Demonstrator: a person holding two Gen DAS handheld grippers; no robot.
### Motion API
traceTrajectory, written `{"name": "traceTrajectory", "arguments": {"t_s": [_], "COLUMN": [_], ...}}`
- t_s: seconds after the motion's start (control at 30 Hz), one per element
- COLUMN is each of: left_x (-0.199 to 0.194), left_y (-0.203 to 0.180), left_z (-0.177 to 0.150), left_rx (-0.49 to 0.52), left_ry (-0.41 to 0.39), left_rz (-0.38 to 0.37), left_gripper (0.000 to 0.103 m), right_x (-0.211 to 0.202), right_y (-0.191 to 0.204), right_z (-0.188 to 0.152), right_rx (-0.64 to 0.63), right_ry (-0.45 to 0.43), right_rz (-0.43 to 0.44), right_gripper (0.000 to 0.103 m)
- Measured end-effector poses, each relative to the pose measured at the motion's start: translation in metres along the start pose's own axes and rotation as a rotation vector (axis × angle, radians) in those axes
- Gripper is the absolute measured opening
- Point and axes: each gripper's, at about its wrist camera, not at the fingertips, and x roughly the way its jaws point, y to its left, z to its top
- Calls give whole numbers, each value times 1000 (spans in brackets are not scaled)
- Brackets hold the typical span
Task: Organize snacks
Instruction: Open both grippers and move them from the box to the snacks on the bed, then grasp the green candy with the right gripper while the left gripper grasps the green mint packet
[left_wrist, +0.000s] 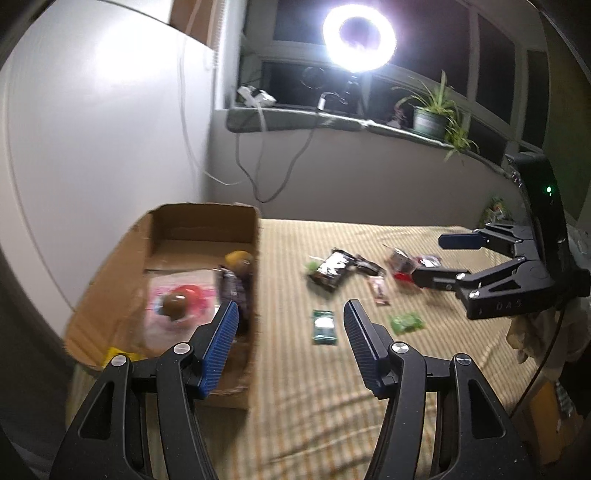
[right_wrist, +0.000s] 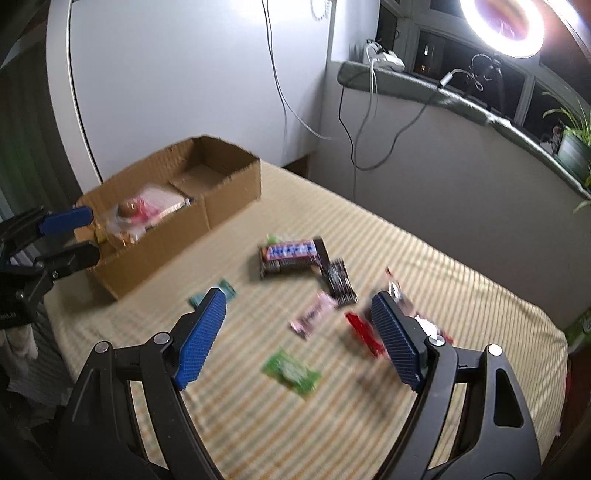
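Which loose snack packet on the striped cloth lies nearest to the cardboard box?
The dark green packet, alone beside the cardboard box; the others lie farther away.

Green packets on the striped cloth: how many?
2. A dark green packet nearer the cardboard box, a light green packet further right. The clutter beyond could hide more.

Snack packets scattered flat on striped cloth; some already held in the open cardboard box (right_wrist: 192, 218).

Box contents are blurred: a pink-and-white packet (left_wrist: 184, 299), a round brown item (left_wrist: 173, 306), a dark wrapper (left_wrist: 232, 288). Loose on the cloth are seen a dark-green sachet (left_wrist: 324, 326), a light-green packet (right_wrist: 291, 373), a large dark bar (right_wrist: 291, 254), a pink wrapper (right_wrist: 314, 314) and a red packet (right_wrist: 364, 332).
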Motion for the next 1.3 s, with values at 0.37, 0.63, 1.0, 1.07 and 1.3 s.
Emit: {"name": "traceTrajectory", "arguments": {"t_s": [0.37, 0.63, 1.0, 1.07, 1.3], "left_x": [41, 74, 100, 102, 109], "left_y": [-37, -50, -51, -49, -39], "left_z": [-11, -14, -16, -16, -14], "left_rx": [38, 56, 80, 76, 38], "left_ry": [108, 175, 226, 230, 249], "left_rz": [-77, -56, 10, 15, 15], "left_gripper": [40, 35, 35, 35, 35], "right_x": [17, 30, 50, 53, 62], "right_y": [-4, -1, -4, -4, -4], "right_z": [-45, -54, -55, -54, -52], "right_rx": [-109, -188, -248, -258, -251], "right_ry": [75, 114, 159, 163, 174], "right_rz": [47, 100, 162, 166, 198], "right_gripper": [83, 64, 51, 50, 45]}}
